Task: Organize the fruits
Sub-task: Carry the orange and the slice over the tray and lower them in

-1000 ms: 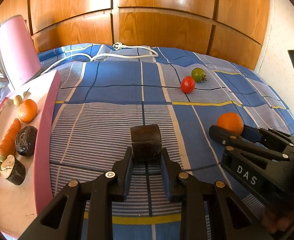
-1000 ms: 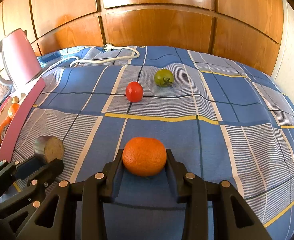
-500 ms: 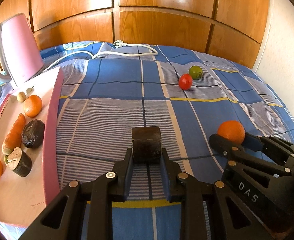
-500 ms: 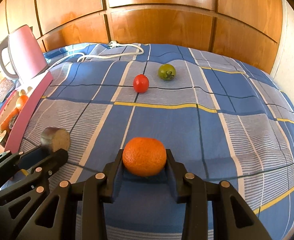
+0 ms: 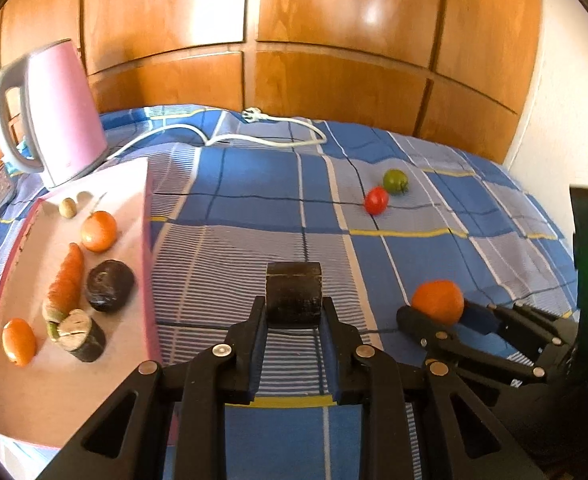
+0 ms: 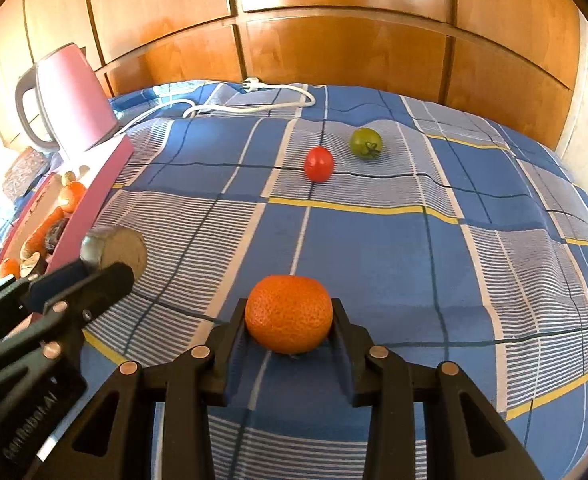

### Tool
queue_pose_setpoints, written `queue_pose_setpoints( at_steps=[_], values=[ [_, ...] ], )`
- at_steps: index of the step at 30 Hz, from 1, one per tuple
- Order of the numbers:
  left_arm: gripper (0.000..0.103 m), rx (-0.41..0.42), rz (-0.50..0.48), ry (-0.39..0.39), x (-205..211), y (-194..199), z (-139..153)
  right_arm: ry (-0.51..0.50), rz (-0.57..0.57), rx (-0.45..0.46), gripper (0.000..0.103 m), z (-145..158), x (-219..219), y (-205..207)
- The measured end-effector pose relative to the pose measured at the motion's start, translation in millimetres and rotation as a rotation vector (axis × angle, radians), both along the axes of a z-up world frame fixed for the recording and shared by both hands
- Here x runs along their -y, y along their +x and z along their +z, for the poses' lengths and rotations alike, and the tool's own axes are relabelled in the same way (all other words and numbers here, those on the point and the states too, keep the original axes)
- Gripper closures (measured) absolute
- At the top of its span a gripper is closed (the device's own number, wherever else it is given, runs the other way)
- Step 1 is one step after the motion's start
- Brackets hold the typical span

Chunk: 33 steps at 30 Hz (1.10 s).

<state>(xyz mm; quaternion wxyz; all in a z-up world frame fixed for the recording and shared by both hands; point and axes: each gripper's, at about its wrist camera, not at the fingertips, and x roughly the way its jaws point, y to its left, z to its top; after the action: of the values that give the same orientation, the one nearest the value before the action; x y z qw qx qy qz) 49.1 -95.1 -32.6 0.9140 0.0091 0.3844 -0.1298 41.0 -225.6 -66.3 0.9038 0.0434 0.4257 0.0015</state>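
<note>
The left claw point(image 5: 293, 312) grips a dark cylindrical piece point(image 5: 293, 299) between its two fingers, the piece seated at the fingertips with its flat top facing upward; in the right wrist view the same piece point(image 6: 114, 246) shows a pale cut face and sits at the tip of the left claw point(image 6: 94, 280). The right claw point(image 6: 290, 320) holds a mandarin point(image 6: 288, 314), both fingers pressed against its sides; in the left wrist view this mandarin point(image 5: 437, 302) appears at the tip of the right claw point(image 5: 445, 316), to the right of the left claw. Both held items are above a bed covered by a blue plaid cloth point(image 5: 254, 216). A pink tray point(image 5: 74, 392) lies on the left part of the bed and carries two mandarins point(image 5: 98, 231), a carrot point(image 5: 66, 280), a dark rounded fruit point(image 5: 109, 291), a cut dark cylinder with a pale face point(image 5: 80, 334) and a small tan nut-like item point(image 5: 67, 207). A pink electric kettle point(image 5: 62, 108) stands beyond the tray, and its white cord point(image 5: 254, 136) runs across the far side of the bed. A red tomato point(image 6: 318, 163) and a green tomato point(image 6: 366, 143) lie just beside each other on the cloth, well apart from both claws. Wooden panels point(image 6: 333, 20) form the background
</note>
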Motion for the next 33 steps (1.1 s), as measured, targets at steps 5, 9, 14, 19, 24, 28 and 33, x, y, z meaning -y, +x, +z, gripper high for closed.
queue_pose_setpoints(
  at_steps=[5, 9, 14, 19, 24, 28, 33],
  values=[
    [0.078, 0.009, 0.044, -0.029, -19, 1, 11, 0.003, 0.035, 0.004, 0.065, 6, -10, 2],
    [0.078, 0.02, 0.087, -0.051, -37, 2, 19, 0.011, 0.072, 0.007, 0.065, 12, -22, 5],
    [0.078, 0.041, 0.165, -0.069, -69, 7, 29, 0.018, 0.155, 0.02, 0.065, 23, -46, 11],
    [0.078, 0.04, 0.267, -0.086, -108, 15, 33, 0.014, 0.263, 0.035, 0.065, 33, -77, 17],
    [0.078, 0.021, 0.377, -0.119, -151, 23, 31, 0.032, 0.338, 0.038, 0.065, 40, -102, 28],
    [0.078, 0.002, 0.421, -0.133, -177, 30, 29, 0.042, 0.389, 0.048, 0.065, 47, -121, 34],
    [0.078, -0.008, 0.439, -0.135, -197, 39, 28, 0.066, 0.428, 0.049, 0.065, 53, -143, 49]
  ],
)
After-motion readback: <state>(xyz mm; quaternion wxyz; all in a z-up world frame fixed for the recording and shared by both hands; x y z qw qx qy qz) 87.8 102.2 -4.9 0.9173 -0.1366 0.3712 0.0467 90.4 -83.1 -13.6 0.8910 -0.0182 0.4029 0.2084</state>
